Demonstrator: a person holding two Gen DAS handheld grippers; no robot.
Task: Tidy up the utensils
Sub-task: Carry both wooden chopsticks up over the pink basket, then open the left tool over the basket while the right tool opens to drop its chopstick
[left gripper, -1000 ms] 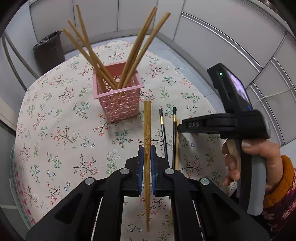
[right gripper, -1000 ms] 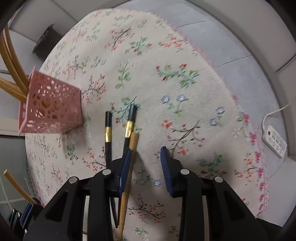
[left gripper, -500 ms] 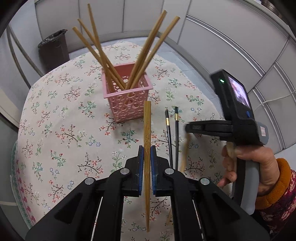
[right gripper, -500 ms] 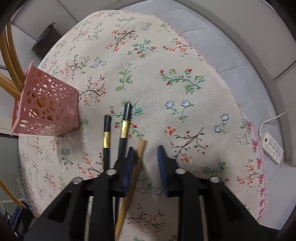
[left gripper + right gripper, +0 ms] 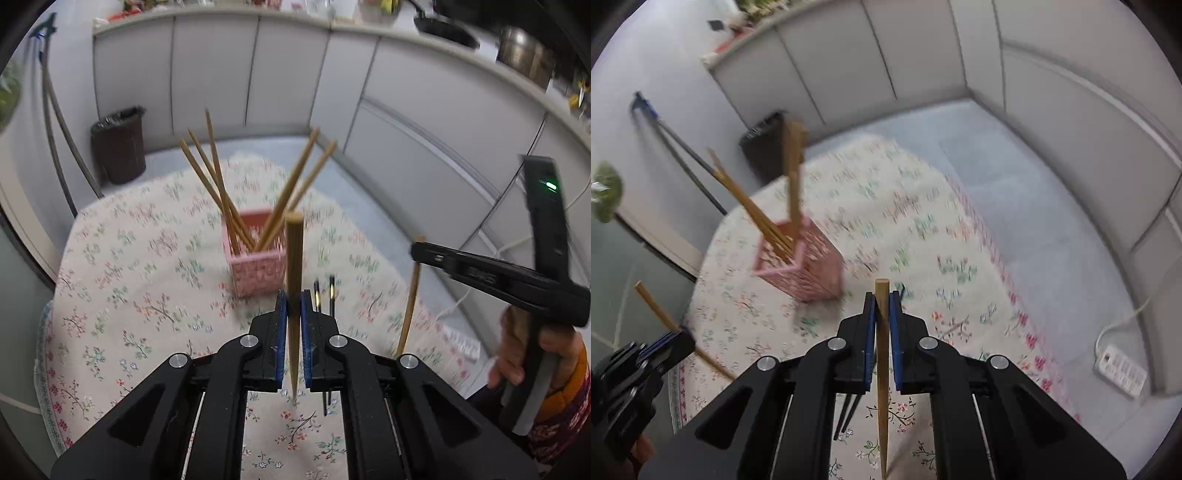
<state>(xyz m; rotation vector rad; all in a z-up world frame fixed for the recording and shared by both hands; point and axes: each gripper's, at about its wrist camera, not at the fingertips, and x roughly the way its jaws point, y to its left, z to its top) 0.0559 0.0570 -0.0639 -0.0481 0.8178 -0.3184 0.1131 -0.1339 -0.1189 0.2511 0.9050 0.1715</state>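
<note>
A pink perforated holder (image 5: 255, 269) stands mid-table with several bamboo chopsticks leaning out; it also shows in the right wrist view (image 5: 801, 266). My left gripper (image 5: 290, 306) is shut on a bamboo chopstick (image 5: 294, 266), held upright above the table, nearer than the holder. My right gripper (image 5: 882, 310) is shut on another bamboo chopstick (image 5: 882, 354), lifted off the table; this chopstick also shows in the left wrist view (image 5: 410, 299). Two black chopsticks with gold bands (image 5: 324, 295) lie on the cloth right of the holder.
The round table has a floral cloth (image 5: 140, 280). A dark bin (image 5: 119, 144) stands on the floor beyond it by white cabinets. A power strip (image 5: 1121, 374) lies on the floor at the right. The left gripper also shows low left in the right wrist view (image 5: 639, 365).
My right gripper has shut on the bamboo chopstick that lay by the black pair and lifted it. Both grippers have risen and tilted up, so the holder looks farther away.
</note>
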